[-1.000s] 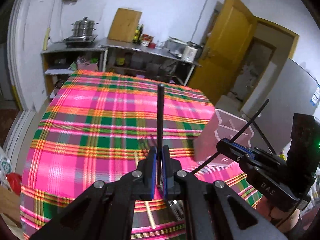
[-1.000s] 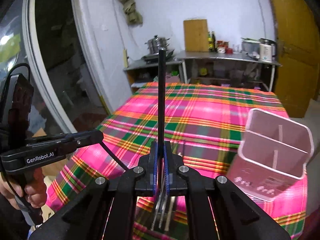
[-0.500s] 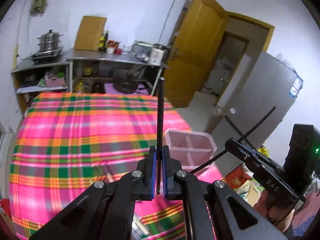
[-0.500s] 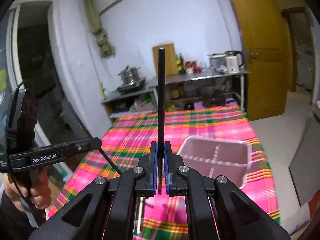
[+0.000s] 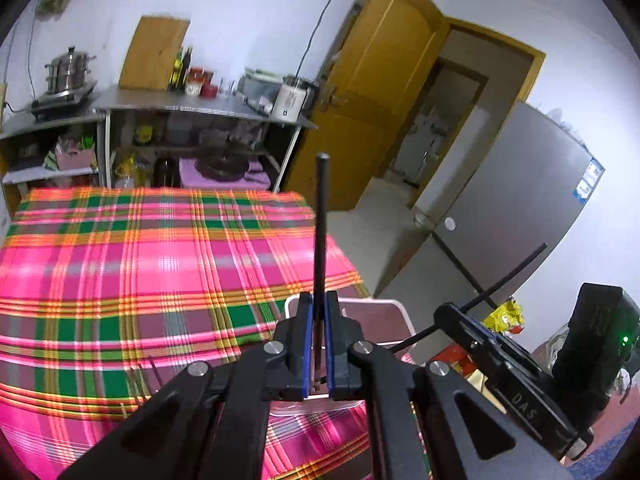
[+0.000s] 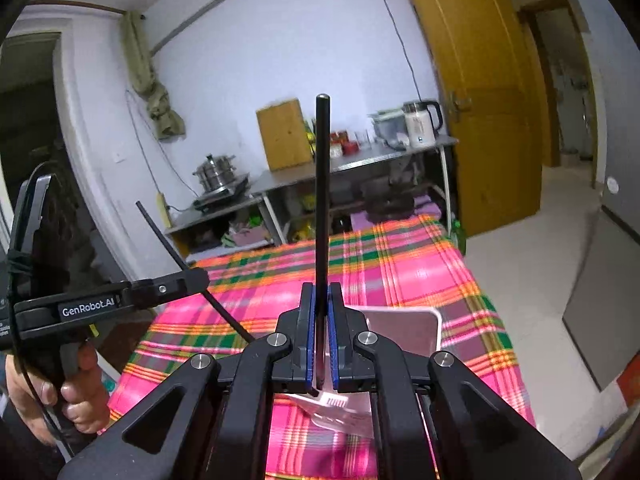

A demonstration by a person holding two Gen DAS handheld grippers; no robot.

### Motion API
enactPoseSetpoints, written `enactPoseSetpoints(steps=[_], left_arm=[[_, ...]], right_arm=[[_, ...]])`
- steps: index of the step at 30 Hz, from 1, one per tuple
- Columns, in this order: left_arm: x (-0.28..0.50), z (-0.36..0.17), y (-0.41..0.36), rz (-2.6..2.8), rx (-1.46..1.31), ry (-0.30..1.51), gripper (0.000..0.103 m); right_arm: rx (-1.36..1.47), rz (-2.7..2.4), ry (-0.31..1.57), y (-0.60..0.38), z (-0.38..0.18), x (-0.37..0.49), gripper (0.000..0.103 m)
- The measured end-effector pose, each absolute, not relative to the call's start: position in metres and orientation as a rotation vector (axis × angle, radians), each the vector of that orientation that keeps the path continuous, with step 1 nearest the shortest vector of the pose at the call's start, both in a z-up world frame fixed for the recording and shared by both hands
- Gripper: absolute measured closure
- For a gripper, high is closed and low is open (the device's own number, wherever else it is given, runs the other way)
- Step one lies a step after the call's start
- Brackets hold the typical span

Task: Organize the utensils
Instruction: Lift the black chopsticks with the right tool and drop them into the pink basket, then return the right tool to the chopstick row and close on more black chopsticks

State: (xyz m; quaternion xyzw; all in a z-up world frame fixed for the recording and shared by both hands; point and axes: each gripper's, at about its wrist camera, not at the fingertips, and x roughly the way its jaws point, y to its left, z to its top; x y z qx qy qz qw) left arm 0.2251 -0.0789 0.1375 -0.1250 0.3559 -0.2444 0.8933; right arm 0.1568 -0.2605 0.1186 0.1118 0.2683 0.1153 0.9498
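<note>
While over pink holder (image 5: 384, 312), left tongs (image 5: 316, 344) and right tongs (image 6: 320, 344) each clench black chopstick (image 5: 321, 232).

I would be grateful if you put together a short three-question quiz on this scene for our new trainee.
1. True or false: both the left gripper and the right gripper are clamped on a black chopstick.
2. Multiple choice: where is the pink utensil holder? A) on the metal shelf by the wall; B) on the plaid tablecloth near its edge on the door side; C) on the floor.
3. Fill in: the left gripper's chopstick sticks up ____ the jaws.

Key:
1. True; the right gripper's chopstick is pinched the same way.
2. B
3. above (out of the jaws, tip pointing up in the left wrist view)
</note>
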Motion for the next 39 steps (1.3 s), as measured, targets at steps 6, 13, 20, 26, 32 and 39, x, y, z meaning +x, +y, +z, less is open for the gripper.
enactPoseSetpoints(steps=[6, 13, 20, 26, 32, 39], left_arm=[[0.237, 0.104, -0.093, -0.512, -0.248, 0.808, 0.097], [0.237, 0.096, -0.093, -0.529, -0.266, 0.809, 0.081], [0.222, 0.113, -0.071, -0.523, -0.298, 0.725, 0.062], [0.193, 0.125, -0.038, -0.469, -0.297, 0.652, 0.052], [0.163, 0.118, -0.004, -0.378, -0.282, 0.621, 0.052], [0.139, 0.08, 0.028, -0.294, -0.295, 0.671, 0.061]], right_arm=[[0.23, 0.224, 0.63, -0.261, 0.086, 0.173, 0.097], [0.23, 0.209, 0.666, -0.263, 0.073, 0.178, 0.092], [0.239, 0.18, 0.607, -0.271, 0.089, 0.158, 0.071], [0.244, 0.162, 0.551, -0.275, 0.1, 0.132, 0.068], [0.246, 0.164, 0.523, -0.269, 0.106, 0.105, 0.068], [0.172, 0.273, 0.57, -0.232, 0.091, 0.087, 0.068]])
